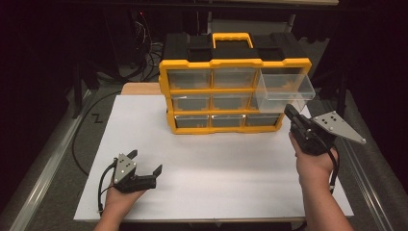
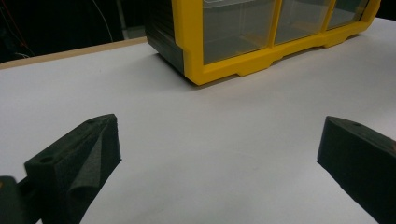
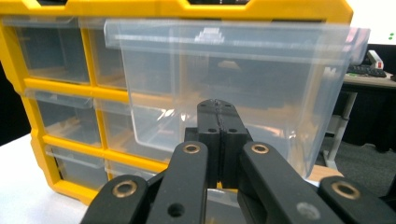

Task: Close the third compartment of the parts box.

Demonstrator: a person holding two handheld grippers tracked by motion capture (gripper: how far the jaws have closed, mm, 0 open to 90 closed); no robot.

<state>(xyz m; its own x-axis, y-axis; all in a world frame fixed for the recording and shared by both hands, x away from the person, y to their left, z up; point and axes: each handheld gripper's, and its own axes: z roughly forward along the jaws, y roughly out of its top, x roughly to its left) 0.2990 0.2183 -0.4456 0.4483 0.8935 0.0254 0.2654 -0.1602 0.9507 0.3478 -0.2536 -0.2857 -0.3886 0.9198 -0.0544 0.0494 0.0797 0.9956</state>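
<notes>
A yellow and black drawer cabinet point(image 1: 226, 91) with a yellow carry handle point(image 1: 233, 38) stands near the far edge of the white table point(image 1: 211, 159), three rows of three clear drawers facing the person. The top right drawer point(image 1: 285, 86) is pulled well out past the cabinet's front and hangs over the table's far right part. No brand, label or writing can be read on the cabinet or the drawers.

The right gripper point(image 1: 291, 114) is held just in front of and below that pulled-out drawer; in the right gripper view its jaws are pressed together with nothing between them. The left gripper point(image 1: 145, 162) rests near the table's near left corner, jaws spread wide apart over bare white surface.
</notes>
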